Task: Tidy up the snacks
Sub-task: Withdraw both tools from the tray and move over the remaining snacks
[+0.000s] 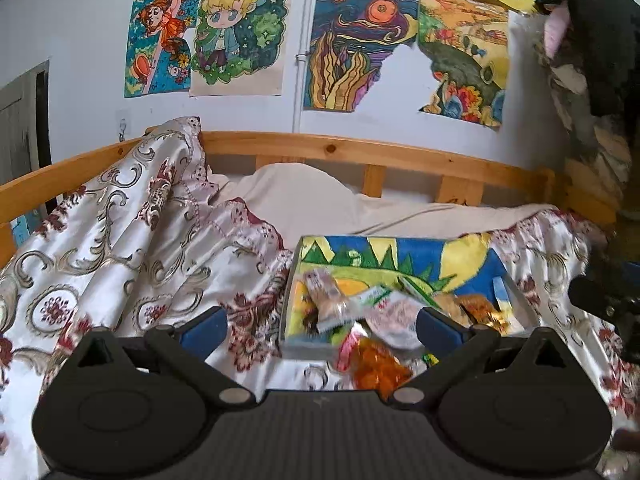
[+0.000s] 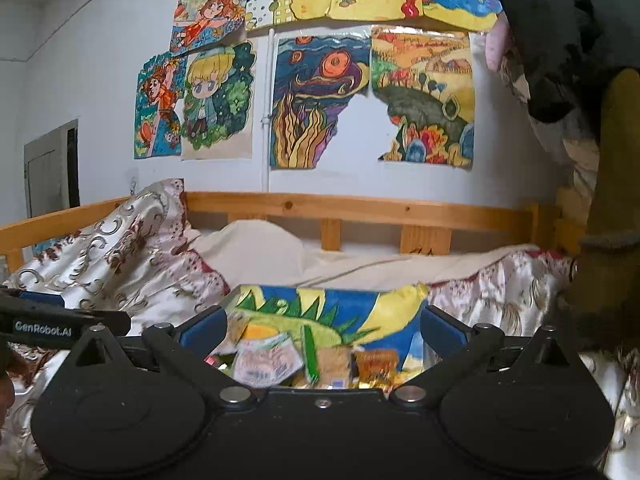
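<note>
A shallow box (image 1: 289, 304) lined with a bright painted picture lies on the bed and holds several snack packets (image 1: 376, 312). An orange snack bag (image 1: 378, 370) lies partly over the box's near edge. My left gripper (image 1: 320, 326) is open and empty just in front of the box's near left corner. In the right wrist view the same box (image 2: 360, 308) lies straight ahead, with packets (image 2: 266, 360) piled at its near side. My right gripper (image 2: 322, 326) is open and empty, just short of those packets. The left gripper's body (image 2: 40, 326) shows at the left edge.
A patterned satin bedspread (image 1: 120, 248) covers the bed and is bunched up high at the left. A wooden bed rail (image 1: 360, 152) runs behind, under a wall of drawings (image 1: 352, 40). Dark clothing (image 1: 592, 40) hangs at the right.
</note>
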Motion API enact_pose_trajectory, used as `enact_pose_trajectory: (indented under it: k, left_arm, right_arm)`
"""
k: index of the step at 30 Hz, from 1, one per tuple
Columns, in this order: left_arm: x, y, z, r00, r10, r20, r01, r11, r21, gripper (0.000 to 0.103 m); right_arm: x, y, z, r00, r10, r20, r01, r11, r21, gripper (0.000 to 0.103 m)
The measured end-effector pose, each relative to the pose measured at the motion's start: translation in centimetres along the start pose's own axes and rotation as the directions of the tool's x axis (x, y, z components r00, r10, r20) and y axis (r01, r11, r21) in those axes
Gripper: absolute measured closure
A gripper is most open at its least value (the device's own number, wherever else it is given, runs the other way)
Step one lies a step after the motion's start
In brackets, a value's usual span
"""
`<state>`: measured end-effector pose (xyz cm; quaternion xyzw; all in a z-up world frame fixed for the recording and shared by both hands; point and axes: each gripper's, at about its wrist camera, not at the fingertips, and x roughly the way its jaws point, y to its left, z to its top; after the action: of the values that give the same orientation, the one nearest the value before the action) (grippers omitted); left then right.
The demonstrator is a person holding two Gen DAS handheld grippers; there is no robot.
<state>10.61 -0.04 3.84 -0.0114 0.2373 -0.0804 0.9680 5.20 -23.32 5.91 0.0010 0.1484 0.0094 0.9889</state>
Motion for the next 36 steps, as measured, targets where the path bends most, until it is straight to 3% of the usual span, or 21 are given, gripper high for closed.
enact_pose_trajectory:
  k: [4,10,17,22,28,36]
  left_arm:
    - [-1.5,0.0,-1.3,1.000,0.003,-0.015,-0.003,1.000,0.025,0.000]
    - [-1.2,-0.5,-3.1,0.988,-0.014,-0.151,0.024,0.997,0.070,0.000]
    - [-0.5,-0.9,-4.5,0.969,-0.002,-0.246,0.028,0.995,0.099,0.000]
    - [0.1,-0.8,-4.9,0.956,0.042,-0.289,-0.010,0.994,0.110,0.000]
    - [0.8,-0.2,-4.9,0.937,0.079,-0.339,-0.050,0.994,0.093,0.000]
    - [0.9,-0.4,-4.8,0.935,0.091,-0.343,-0.059,0.993,0.102,0.000]
  right_arm:
    - [-1.2,0.2,-0.8,0.999,0.012,-0.042,-0.011,0.999,0.032,0.001]
    - [-1.6,0.0,-2.3,0.986,0.062,-0.154,-0.044,0.992,0.117,0.001]
    - [-1.2,0.3,-3.6,0.960,0.055,-0.273,-0.018,0.991,0.136,0.001]
    - [-0.1,0.7,-4.4,0.931,0.054,-0.360,-0.007,0.991,0.131,0.001]
    - [0.6,1.3,-5.1,0.909,0.054,-0.413,-0.007,0.994,0.113,0.001]
    - [0.9,2.5,-5.4,0.899,0.056,-0.435,-0.038,0.998,0.051,0.001]
